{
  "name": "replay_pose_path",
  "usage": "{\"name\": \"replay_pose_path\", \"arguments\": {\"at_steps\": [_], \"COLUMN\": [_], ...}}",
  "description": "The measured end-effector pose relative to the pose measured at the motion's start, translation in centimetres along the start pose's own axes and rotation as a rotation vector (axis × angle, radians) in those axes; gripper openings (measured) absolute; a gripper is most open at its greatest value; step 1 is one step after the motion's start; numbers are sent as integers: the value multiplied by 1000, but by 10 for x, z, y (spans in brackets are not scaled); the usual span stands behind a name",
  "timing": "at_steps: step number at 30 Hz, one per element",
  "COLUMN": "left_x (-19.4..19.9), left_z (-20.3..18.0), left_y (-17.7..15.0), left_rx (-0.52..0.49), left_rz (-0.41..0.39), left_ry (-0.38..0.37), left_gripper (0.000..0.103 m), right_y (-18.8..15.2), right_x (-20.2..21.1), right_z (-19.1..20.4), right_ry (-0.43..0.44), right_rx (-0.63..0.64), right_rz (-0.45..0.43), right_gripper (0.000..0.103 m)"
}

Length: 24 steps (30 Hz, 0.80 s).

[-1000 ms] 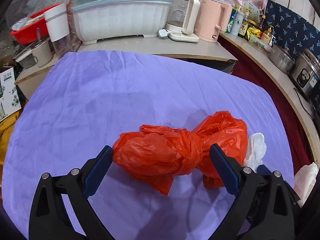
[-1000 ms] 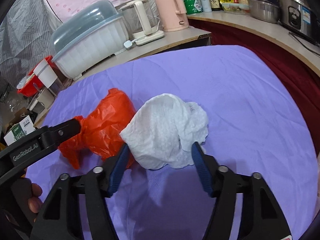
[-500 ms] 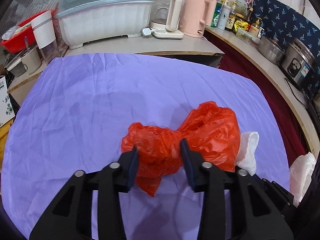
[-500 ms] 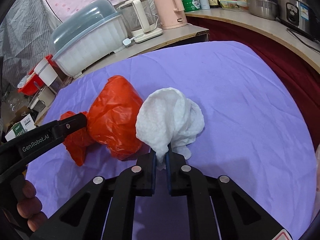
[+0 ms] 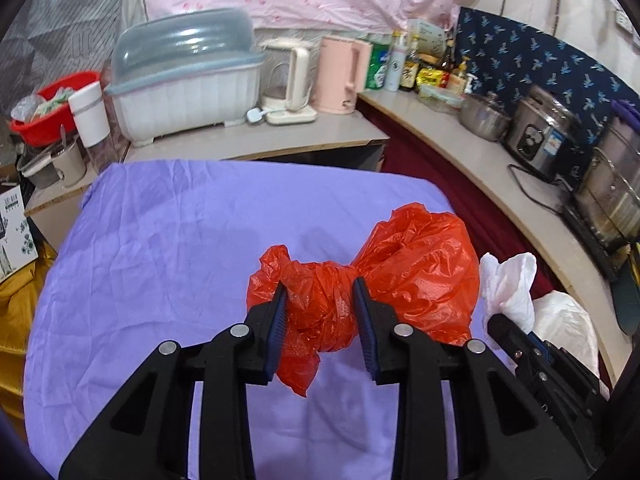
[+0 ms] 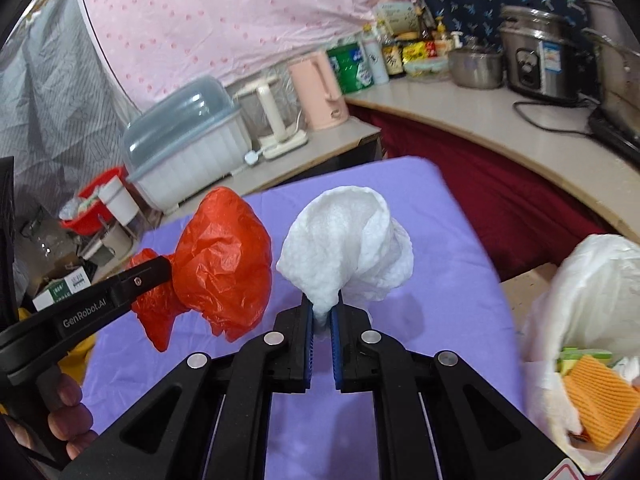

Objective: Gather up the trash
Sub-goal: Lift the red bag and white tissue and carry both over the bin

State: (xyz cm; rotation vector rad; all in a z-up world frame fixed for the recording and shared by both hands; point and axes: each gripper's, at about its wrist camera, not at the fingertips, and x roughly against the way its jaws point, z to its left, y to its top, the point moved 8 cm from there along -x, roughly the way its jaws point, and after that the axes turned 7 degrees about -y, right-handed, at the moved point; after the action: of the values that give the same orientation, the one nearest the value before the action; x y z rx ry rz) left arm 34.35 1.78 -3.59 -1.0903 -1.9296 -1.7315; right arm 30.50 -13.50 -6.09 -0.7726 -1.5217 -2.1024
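Note:
A crumpled red plastic bag (image 5: pixel 420 264) hangs above the purple tablecloth (image 5: pixel 160 240). My left gripper (image 5: pixel 320 290) pinches its twisted waist, and the jaws are still closing on it. The bag's puffed end (image 6: pixel 224 268) shows in the right wrist view beside the left gripper's finger (image 6: pixel 148 276). My right gripper (image 6: pixel 322 308) is shut on the bottom of a white paper towel wad (image 6: pixel 352 240), also held off the cloth. That towel (image 5: pixel 508 284) appears in the left wrist view just right of the red bag.
A white trash bag (image 6: pixel 592 288) stands open at the right table edge, holding orange and green scraps. Behind the table, a counter carries a covered dish rack (image 5: pixel 184 80), kettles (image 5: pixel 340 76), bottles and cookers (image 5: pixel 540 132). A hand (image 6: pixel 64 412) holds the left gripper.
Both grippers closed, the left on the red bag and the right on the white towel. Both have since lifted their loads up off the cloth.

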Motion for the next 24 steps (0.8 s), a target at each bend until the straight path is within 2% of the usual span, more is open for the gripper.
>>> {"name": "replay_pose_path", "arguments": {"at_steps": [6,13,24], "left_x": [38,57,48], "left_z": [-67,-143,-243], "left_y": [-2,-17,-49], "left_rx": [-66,-133,-245], "left_rz": [-41,-44,-2], "left_ry": [-56,-117,-183], "left_gripper": [30,30,30], "right_y": [15,19,-1], "right_x": [63,122,164], "right_z": [-44,-108,-210], "right_ry": [-33,-92,-197], "right_rx": [-30,-72,-174], "right_rz": [-81,-151,-166], "right_gripper": [8,8,8]}}
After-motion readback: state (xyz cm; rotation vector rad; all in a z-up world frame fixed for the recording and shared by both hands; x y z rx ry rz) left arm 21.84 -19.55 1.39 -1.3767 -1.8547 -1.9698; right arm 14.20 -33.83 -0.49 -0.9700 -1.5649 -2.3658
